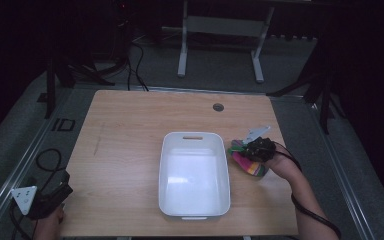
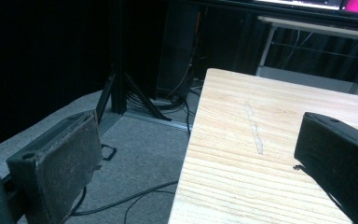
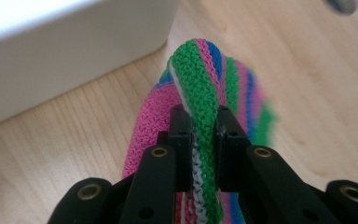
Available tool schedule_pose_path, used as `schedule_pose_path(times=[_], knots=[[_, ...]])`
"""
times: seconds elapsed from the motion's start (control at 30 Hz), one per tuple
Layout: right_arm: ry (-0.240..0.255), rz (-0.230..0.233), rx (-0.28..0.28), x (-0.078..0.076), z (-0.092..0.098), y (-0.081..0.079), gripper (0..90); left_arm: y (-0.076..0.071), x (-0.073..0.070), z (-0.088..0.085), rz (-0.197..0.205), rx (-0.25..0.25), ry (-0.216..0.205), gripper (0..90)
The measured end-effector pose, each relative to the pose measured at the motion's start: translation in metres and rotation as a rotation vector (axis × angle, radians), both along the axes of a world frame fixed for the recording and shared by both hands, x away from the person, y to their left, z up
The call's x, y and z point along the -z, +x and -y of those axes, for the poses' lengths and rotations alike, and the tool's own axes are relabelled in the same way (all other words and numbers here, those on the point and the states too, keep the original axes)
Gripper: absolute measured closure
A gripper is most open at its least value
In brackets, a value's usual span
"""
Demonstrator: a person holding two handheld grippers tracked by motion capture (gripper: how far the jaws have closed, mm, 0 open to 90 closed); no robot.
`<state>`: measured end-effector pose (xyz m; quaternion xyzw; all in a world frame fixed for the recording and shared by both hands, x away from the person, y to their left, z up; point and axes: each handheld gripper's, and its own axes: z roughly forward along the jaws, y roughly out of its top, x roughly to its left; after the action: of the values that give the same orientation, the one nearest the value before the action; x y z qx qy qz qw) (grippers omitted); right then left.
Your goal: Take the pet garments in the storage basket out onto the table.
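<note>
A striped knitted cloth [image 3: 200, 88] in pink, green, blue and white lies on the wooden table just right of the white bin [image 1: 194, 175]. My right gripper [image 3: 199, 122] is shut on a green-edged fold of it, the jaws pinching the fabric between them. From above, the right gripper [image 1: 258, 149] sits over the knitted cloth [image 1: 247, 164] beside the bin's right wall. My left gripper [image 1: 47, 197] rests at the table's front left corner. Its jaws stand wide apart in the left gripper view [image 2: 200, 163], with nothing between them.
The white bin [image 3: 51, 56] is deep and holds nothing. A round cable hole [image 1: 218, 107] sits near the table's far edge. Cables [image 1: 50, 160] trail on the grey floor at the left. A desk frame [image 1: 220, 40] stands beyond the table.
</note>
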<state>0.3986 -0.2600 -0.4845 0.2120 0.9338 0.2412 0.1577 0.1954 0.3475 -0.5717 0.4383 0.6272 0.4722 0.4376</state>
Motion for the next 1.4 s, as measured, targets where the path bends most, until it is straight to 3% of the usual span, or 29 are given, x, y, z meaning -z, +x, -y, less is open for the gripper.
schedule_pose_path(times=[0.13, 0.17, 0.2, 0.33, 0.5, 0.6, 0.77, 0.87, 0.93, 1.03, 1.23, 1.4], knots=[[-0.024, -0.034, 0.001, 0.024, -0.004, 0.0, 78.7, 0.0, 0.0, 0.0, 0.0, 0.002, 0.0, 1.1], [-0.024, -0.034, 0.001, 0.024, -0.004, 0.0, 78.7, 0.0, 0.0, 0.0, 0.0, 0.002, 0.0, 1.1], [-0.026, -0.054, -0.001, 0.037, -0.006, -0.002, 77.7, 0.0, 0.0, 0.0, 0.0, 0.003, 0.002, 1.2], [0.02, -0.041, 0.027, 0.042, -0.005, -0.006, 74.8, 0.0, 0.0, 0.0, -0.001, 0.002, 0.004, 1.1], [0.042, -0.055, 0.01, 0.036, -0.002, -0.008, 59.4, 0.0, 0.0, 0.0, 0.0, 0.001, 0.004, 1.2], [0.057, -0.056, -0.002, 0.028, 0.0, -0.012, 53.8, 0.0, 0.0, 0.0, 0.0, 0.001, 0.004, 1.2], [0.081, -0.026, 0.026, 0.013, 0.007, -0.017, 48.7, 0.0, 0.0, 0.0, 0.0, -0.001, 0.003, 1.1], [0.144, 0.005, 0.088, -0.002, 0.018, -0.023, 44.8, 0.0, 0.0, 0.0, 0.0, -0.001, 0.003, 1.2], [0.154, 0.021, 0.116, -0.005, 0.023, -0.028, 43.6, 0.0, 0.0, 0.0, 0.0, -0.002, 0.002, 1.2], [0.158, 0.025, 0.124, -0.006, 0.026, -0.03, 41.3, 0.0, 0.0, 0.0, 0.0, -0.003, 0.003, 1.2], [0.241, 0.063, 0.235, -0.007, 0.054, -0.043, 24.7, 0.0, 0.0, 0.001, -0.001, -0.004, 0.003, 1.1], [0.31, 0.063, 0.275, -0.003, 0.069, -0.049, 12.7, 0.0, 0.0, 0.0, -0.001, -0.004, 0.003, 1.2]])
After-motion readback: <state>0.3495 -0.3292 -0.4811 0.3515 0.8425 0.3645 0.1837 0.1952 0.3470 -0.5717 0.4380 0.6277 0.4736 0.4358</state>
